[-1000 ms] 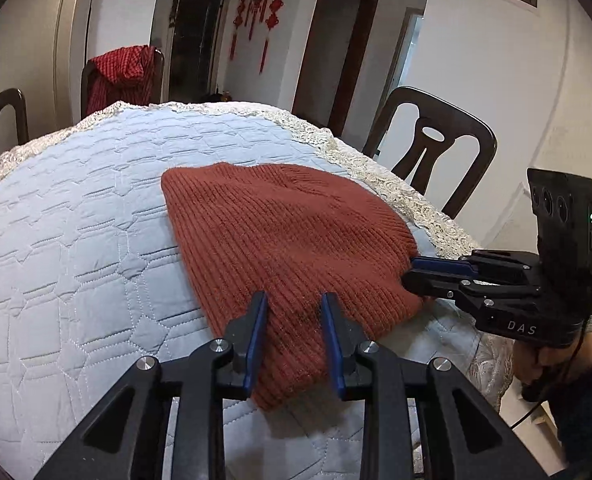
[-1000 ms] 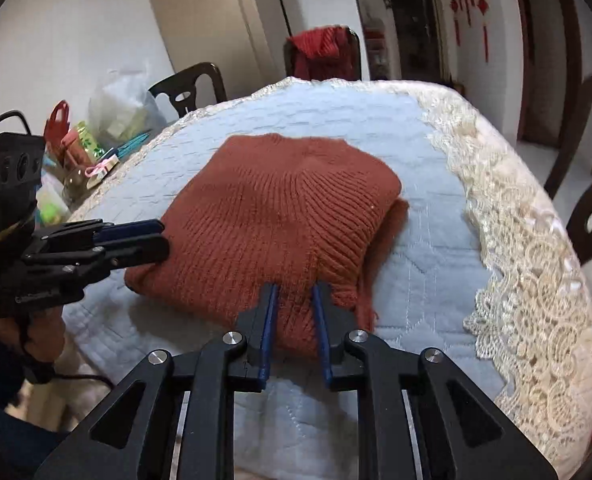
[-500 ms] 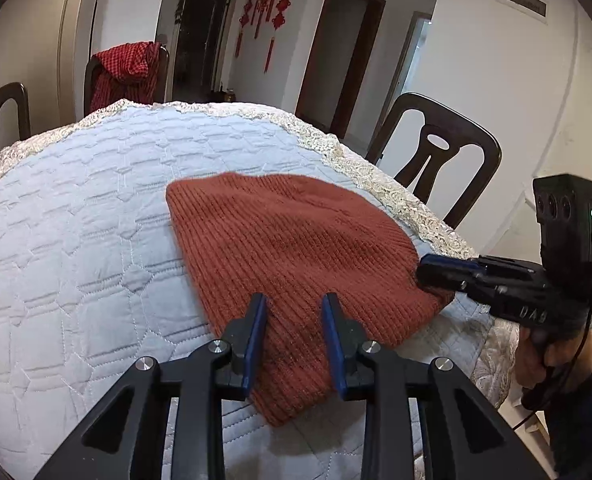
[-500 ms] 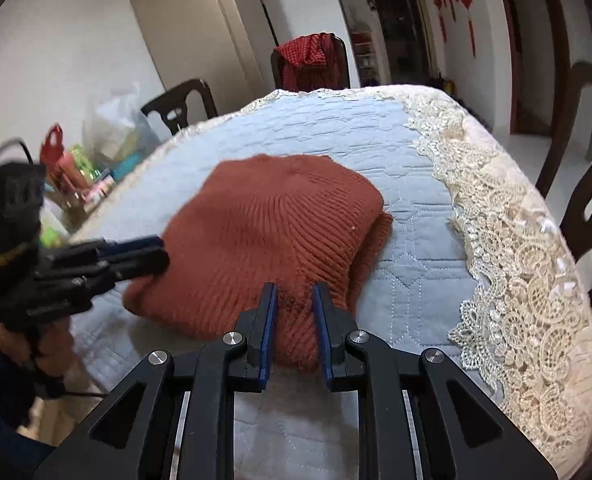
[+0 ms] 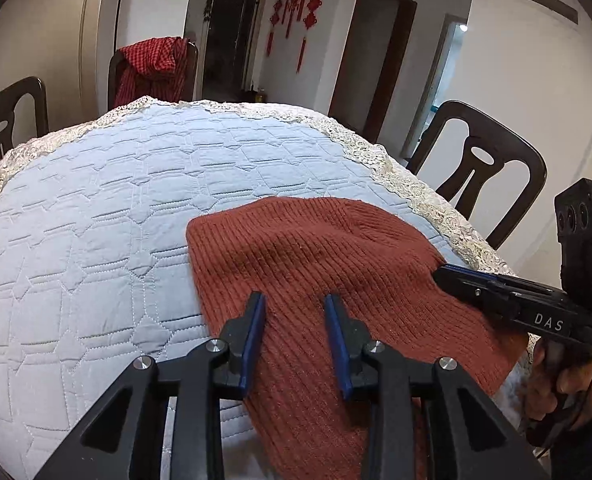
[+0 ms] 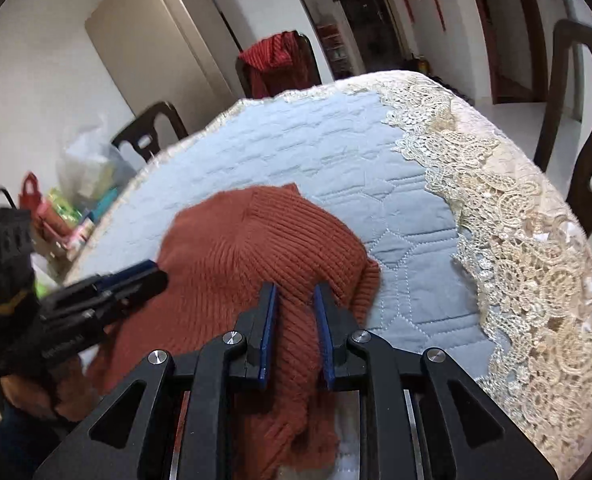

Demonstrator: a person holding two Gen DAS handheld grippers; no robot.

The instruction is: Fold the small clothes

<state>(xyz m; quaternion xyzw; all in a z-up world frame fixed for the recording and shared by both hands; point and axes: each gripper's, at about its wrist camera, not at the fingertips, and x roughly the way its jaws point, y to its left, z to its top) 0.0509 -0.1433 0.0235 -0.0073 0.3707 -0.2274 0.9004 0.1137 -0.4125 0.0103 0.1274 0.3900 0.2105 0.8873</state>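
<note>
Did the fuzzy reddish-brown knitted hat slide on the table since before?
Yes. The rust-brown ribbed knit hat has slid toward the near edge of the pale blue quilted tablecloth; its near end now hangs over that edge.

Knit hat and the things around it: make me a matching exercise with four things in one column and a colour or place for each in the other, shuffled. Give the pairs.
Things:
1. knit hat
2. quilted cover
3. checked cloth
4. lace trim

Colour or place:
A. red, draped over a chair back
B. cream, running along the table's edge
C. rust-brown, lying on the table near its edge
D. pale blue, spread over the tabletop

Pairs: 1-C, 2-D, 3-A, 4-B
</note>
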